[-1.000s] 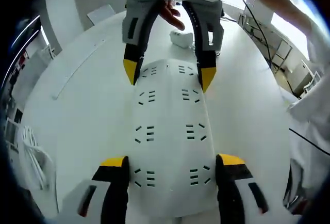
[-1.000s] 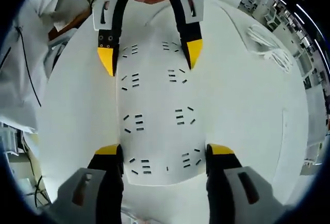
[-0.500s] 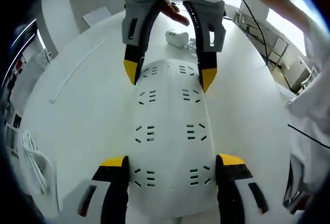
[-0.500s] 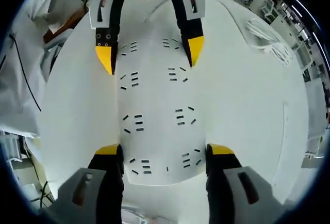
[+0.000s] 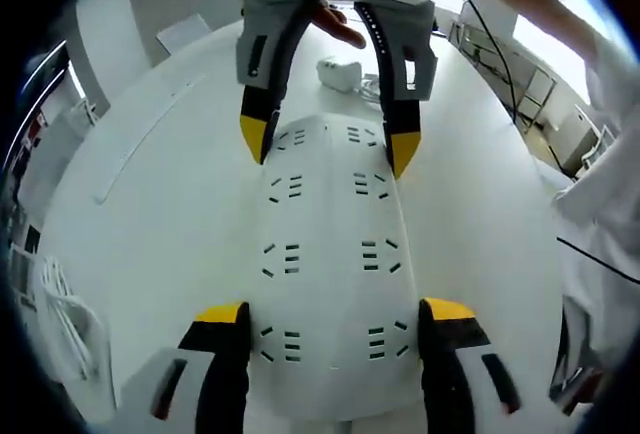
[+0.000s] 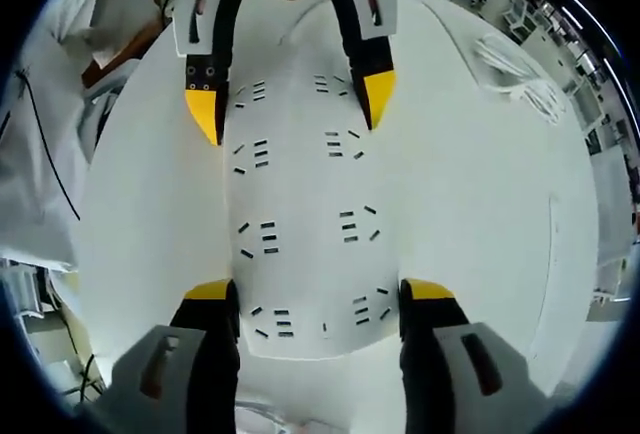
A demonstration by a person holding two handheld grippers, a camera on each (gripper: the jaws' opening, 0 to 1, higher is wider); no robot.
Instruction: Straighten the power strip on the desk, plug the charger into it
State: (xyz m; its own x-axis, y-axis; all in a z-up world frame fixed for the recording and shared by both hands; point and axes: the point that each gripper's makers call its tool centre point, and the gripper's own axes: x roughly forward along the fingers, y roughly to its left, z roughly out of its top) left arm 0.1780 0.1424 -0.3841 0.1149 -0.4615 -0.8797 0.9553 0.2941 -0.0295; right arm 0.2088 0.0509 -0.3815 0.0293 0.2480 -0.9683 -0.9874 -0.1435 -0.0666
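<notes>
Lengthwise, the white power strip is lying flat on the white tabletop, with bare surface spreading wide on both of its long sides. At one end the left claw is straddling it, jaws spread to the strip's full width and pressing its two long edges; at the opposite end the right claw is doing the same. Each claw is reaching toward the other, so the right claw's yellow tips are showing at the far end in the left gripper view. Beyond that end a small white charger is sitting near the strip, apart from it. A coiled white cable is lying well off near the tabletop's edge.
</notes>
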